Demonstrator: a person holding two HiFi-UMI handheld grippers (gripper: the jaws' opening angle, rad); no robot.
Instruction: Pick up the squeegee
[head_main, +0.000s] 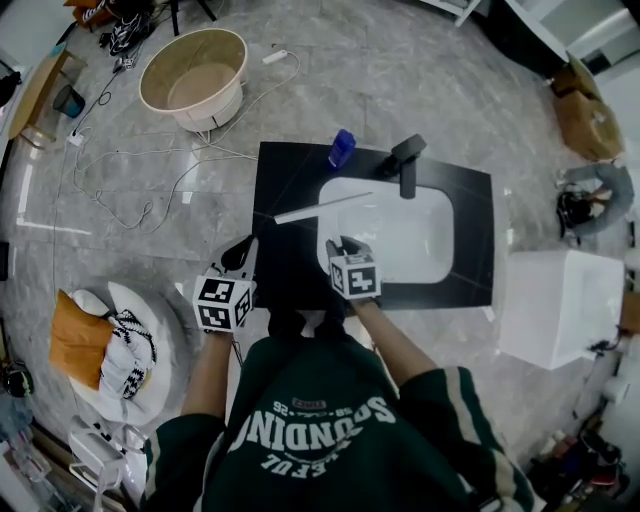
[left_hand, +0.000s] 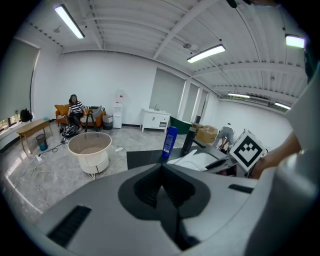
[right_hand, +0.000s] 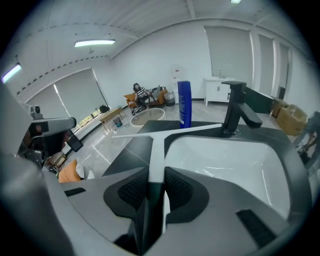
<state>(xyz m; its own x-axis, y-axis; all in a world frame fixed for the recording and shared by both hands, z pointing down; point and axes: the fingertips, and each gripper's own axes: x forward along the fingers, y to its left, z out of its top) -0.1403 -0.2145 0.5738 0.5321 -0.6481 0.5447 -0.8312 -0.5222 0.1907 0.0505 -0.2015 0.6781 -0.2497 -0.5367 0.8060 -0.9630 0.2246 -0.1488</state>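
The right gripper (right_hand: 156, 190) pinches the squeegee (right_hand: 156, 150) by its handle, so the blade stands crosswise over the sink's (head_main: 430, 260) left edge. The left gripper (left_hand: 162, 185) (jaws pressed together, nothing between them) hangs aside, probably unneeded.

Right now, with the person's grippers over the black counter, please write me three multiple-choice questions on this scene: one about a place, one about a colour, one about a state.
1. Where does the blue plastic bottle stand?
A) in the sink basin
B) on the black countertop, beside the black faucet
C) on the floor

2. Which colour has the T-shaped squeegee?
A) white
B) red
C) yellow

3. How is the right gripper?
A) open and empty
B) shut on the squeegee's handle
C) shut on the faucet

Answers: 1 B, it stands at the countertop's back edge; 2 A, its long blade is white; 3 B, the handle sits clamped between its jaws.
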